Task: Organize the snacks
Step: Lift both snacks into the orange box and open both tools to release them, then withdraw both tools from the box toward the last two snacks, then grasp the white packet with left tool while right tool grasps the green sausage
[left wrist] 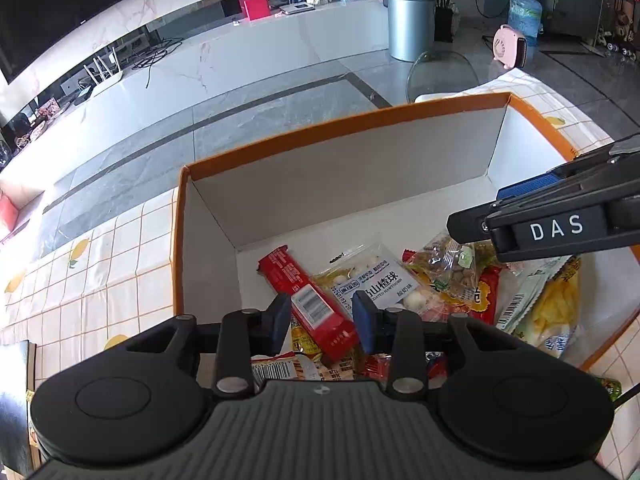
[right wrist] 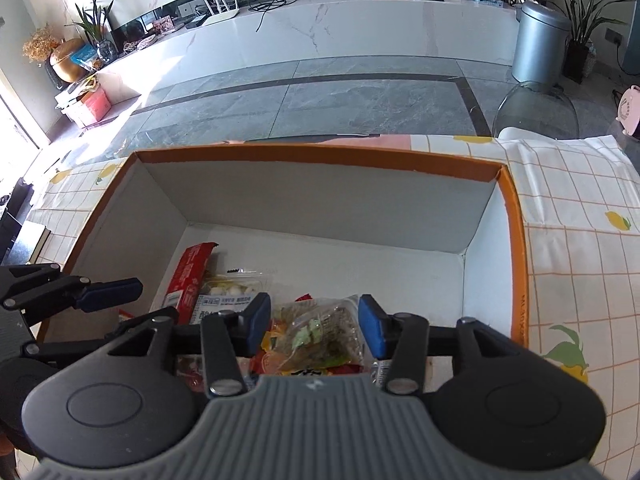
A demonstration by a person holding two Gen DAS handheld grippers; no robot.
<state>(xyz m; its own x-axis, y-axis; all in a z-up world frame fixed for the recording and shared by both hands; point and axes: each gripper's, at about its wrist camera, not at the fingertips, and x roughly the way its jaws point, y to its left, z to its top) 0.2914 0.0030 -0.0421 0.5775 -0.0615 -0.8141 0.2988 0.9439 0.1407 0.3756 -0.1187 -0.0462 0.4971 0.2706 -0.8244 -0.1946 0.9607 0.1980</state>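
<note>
An orange-rimmed white cardboard box point(left wrist: 340, 124) point(right wrist: 320, 158) stands on the table with several snack packets heaped at its near end. My left gripper point(left wrist: 322, 320) hangs open above a long red packet point(left wrist: 308, 300), its blue pads either side of it and not pressing. A clear packet of white balls point(left wrist: 372, 276) lies beside it. My right gripper point(right wrist: 314, 324) is open over a clear packet of nuts point(right wrist: 320, 328), whose edges sit loose between the pads. In the left wrist view the right gripper's fingers point(left wrist: 524, 190) reach in from the right above a yellow packet point(left wrist: 556, 308).
A lemon-print checked tablecloth point(right wrist: 568, 208) covers the table around the box. The far half of the box floor point(right wrist: 360, 256) is bare. Beyond the table edge are a glass chair point(right wrist: 532, 108), a grey bin point(right wrist: 538, 44) and grey floor tiles.
</note>
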